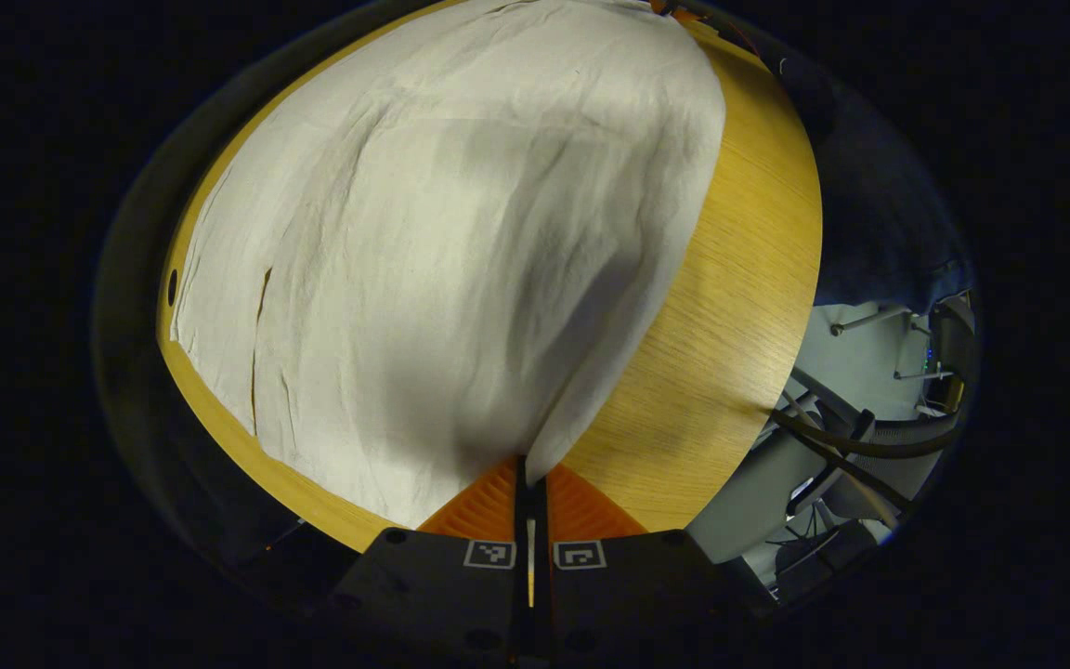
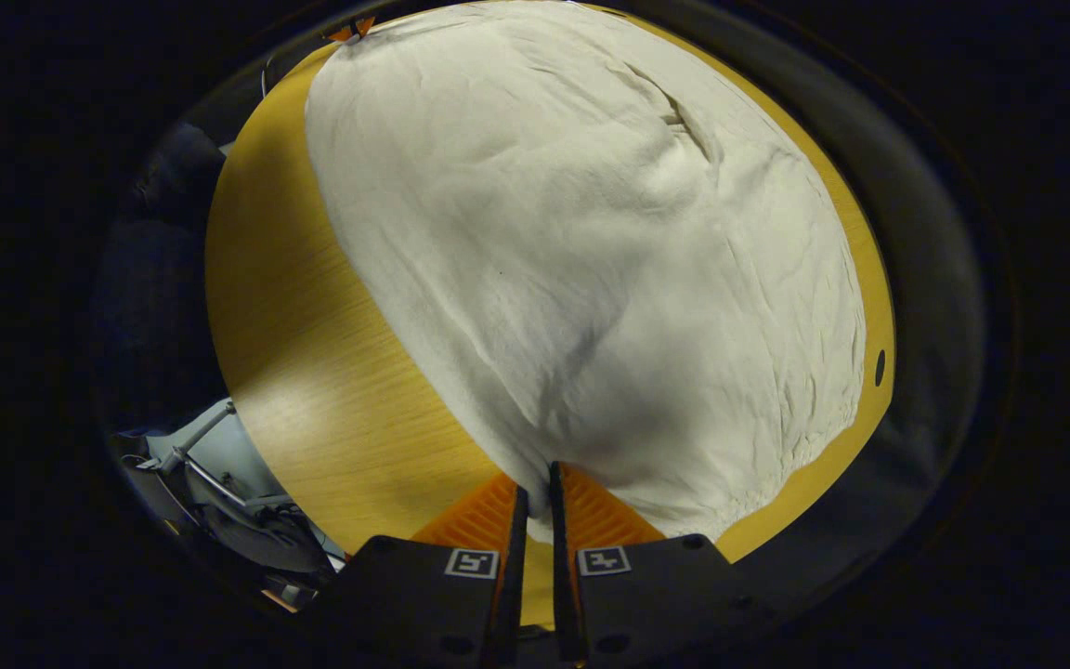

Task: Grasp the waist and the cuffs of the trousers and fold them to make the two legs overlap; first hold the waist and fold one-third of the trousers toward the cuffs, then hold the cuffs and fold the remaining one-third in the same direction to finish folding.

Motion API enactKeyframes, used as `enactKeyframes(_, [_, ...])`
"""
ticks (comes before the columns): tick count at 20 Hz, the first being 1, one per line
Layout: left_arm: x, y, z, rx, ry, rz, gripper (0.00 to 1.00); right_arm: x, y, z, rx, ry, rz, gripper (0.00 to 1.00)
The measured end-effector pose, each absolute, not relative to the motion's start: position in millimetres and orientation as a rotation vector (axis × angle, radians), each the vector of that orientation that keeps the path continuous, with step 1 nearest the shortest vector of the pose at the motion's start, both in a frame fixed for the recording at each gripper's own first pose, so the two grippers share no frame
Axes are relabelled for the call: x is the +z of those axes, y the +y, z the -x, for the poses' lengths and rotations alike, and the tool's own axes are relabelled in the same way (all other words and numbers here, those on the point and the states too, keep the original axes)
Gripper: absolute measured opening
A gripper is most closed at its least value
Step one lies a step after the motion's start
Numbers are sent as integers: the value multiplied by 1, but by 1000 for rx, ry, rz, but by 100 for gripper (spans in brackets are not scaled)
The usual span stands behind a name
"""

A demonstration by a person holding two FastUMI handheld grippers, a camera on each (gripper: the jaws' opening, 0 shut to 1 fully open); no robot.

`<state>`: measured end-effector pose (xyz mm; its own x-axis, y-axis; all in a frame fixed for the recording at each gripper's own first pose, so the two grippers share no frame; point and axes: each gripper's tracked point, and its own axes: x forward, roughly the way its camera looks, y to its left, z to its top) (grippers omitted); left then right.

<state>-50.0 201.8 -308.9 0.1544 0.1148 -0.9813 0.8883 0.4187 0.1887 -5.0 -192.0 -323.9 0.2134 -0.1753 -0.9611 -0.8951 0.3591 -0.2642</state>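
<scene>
Cream trousers (image 1: 461, 251) lie spread over a wooden table (image 1: 730, 316) and stretch away from my left gripper (image 1: 529, 465). That gripper is shut, pinching a near corner of the cloth between its fingers. In the right gripper view the same cream trousers (image 2: 591, 260) run away over the table (image 2: 303, 372). My right gripper (image 2: 535, 488) is shut on the near edge of the fabric, which rises a little toward the fingers. Whether each held end is waist or cuff cannot be told. The fabric is wrinkled, with a long crease on the left in the left gripper view.
The table's near edge (image 1: 758, 409) drops off to a floor with grey metal frames and dark cables (image 1: 860, 437). A small dark hole (image 2: 880, 368) marks the tabletop beside the cloth. More metal legs (image 2: 210, 465) show below the table edge.
</scene>
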Motion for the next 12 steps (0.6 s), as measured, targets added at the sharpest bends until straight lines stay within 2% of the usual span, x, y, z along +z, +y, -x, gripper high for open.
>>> enactKeyframes(1, [-309, 203, 51, -715, 1309, -1010, 0, -325, -192, 5, 638, 1311, 1085, 12])
enactKeyframes(4, [-309, 203, 51, -717, 1299, -1010, 0, -324, -192, 4, 608, 1302, 1057, 6])
enactKeyframes(8, [-308, 203, 52, -684, 1309, -961, 0, -323, -193, 4, 547, 1292, 1042, 6])
enactKeyframes(12, [-306, 202, 47, -588, 1255, -883, 0, -320, -192, 4, 479, 1219, 1001, 3])
